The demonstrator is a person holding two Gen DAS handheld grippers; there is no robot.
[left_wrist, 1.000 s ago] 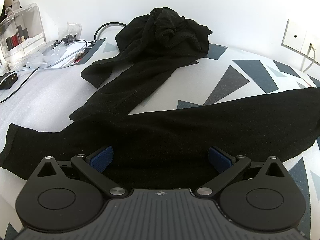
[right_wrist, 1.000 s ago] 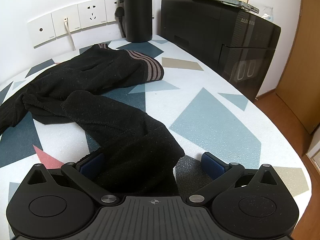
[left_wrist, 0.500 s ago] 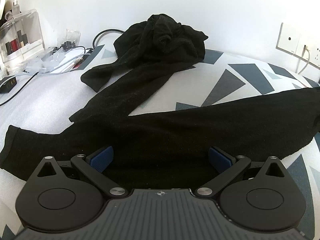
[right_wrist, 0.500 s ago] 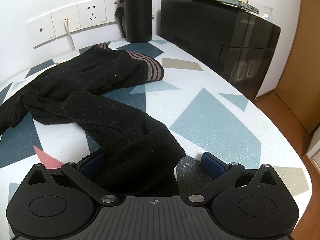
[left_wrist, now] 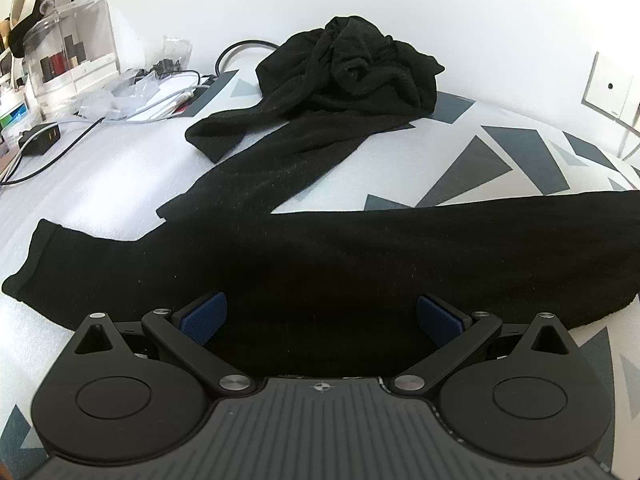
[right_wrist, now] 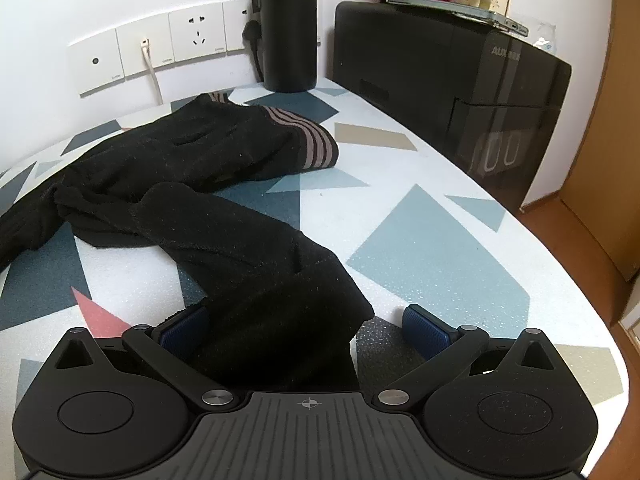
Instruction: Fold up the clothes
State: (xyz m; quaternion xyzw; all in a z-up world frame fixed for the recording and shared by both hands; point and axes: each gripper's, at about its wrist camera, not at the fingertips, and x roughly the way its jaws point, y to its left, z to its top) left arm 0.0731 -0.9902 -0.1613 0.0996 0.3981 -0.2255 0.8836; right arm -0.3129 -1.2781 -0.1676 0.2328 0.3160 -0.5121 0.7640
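Black trousers lie across the patterned table. In the left wrist view one flat leg (left_wrist: 340, 256) stretches from left to right just ahead of my left gripper (left_wrist: 322, 318), which stands open over its near edge. Behind it a crumpled black garment (left_wrist: 352, 68) sits in a heap. In the right wrist view my right gripper (right_wrist: 304, 330) is open, with a bunched fold of the black trousers (right_wrist: 256, 276) lying between its blue pads. Further back the striped waistband (right_wrist: 312, 144) rests on the table.
A clear box (left_wrist: 68, 56), cables (left_wrist: 120, 108) and a charger (left_wrist: 40, 138) crowd the far left. A black bottle (right_wrist: 286, 28) stands by the wall sockets (right_wrist: 160, 52). A black appliance (right_wrist: 452, 92) sits at the right, and the table edge (right_wrist: 580, 292) curves away there.
The left gripper's view has swung right and slightly back, so the crumpled heap sits further right in frame. The right gripper and the cloth between its pads have not moved.
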